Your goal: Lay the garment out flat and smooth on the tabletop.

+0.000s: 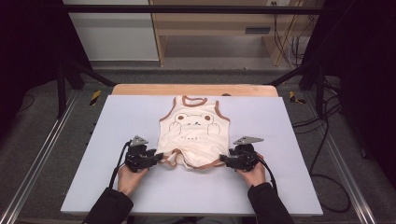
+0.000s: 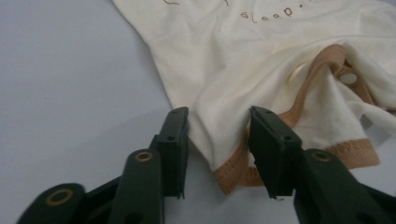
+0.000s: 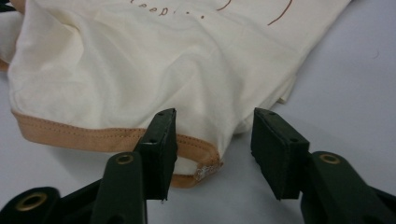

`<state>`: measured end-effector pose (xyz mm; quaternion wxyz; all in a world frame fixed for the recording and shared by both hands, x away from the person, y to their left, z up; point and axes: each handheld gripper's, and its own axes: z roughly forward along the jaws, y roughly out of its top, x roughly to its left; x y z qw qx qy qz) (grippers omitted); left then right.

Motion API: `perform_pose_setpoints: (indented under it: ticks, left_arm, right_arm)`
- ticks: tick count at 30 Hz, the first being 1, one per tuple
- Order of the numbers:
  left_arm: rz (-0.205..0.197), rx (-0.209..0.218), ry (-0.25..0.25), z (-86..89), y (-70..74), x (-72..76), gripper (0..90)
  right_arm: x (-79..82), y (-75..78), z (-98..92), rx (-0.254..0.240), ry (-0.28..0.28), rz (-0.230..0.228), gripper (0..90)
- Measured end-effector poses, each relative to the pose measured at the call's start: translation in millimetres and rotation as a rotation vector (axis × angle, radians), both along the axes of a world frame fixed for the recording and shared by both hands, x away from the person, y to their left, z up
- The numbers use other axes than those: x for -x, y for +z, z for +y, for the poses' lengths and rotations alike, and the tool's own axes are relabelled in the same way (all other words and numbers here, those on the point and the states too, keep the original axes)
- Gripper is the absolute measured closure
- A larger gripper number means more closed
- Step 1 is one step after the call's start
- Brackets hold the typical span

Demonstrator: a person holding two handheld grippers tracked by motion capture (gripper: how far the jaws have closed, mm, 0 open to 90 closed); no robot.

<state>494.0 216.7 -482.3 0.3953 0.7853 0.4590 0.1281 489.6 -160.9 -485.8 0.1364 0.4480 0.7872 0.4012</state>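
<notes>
A cream sleeveless baby bodysuit with brown trim and a bear print lies flat on the pale board, neck to the far side. My left gripper sits at the garment's near left corner. In the left gripper view its jaws straddle the brown-edged hem, with cloth between them that is not pinched. My right gripper is at the near right corner. There its jaws stand apart around the hem corner, which lies against one pad, with a gap to the other.
The board rests on a wooden table with metal rails along both sides. Cables trail on the floor at the right. A wooden shelf unit stands beyond the table. A snap fastener shows on the crumpled crotch flap.
</notes>
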Motion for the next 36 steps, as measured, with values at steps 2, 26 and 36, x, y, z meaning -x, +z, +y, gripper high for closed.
perform_pose_setpoints:
  ticks: [2, 26, 36]
  left_arm:
    - [0.004, 0.005, -0.012, -0.8, -0.8, 0.1, 67.0]
    - [-0.019, -0.027, 0.029, 3.7, 9.5, -31.9, 82.7]
    - [-0.120, 0.095, 0.021, 10.1, 36.4, 1.7, 37.3]
  right_arm:
    - [0.2, -1.2, 1.1, 0.017, 0.005, 0.011, 61.7]
    - [-45.5, 15.9, 2.0, -0.005, -0.101, -0.066, 81.0]
    - [-18.0, 31.6, 0.6, -0.109, 0.006, -0.140, 36.9]
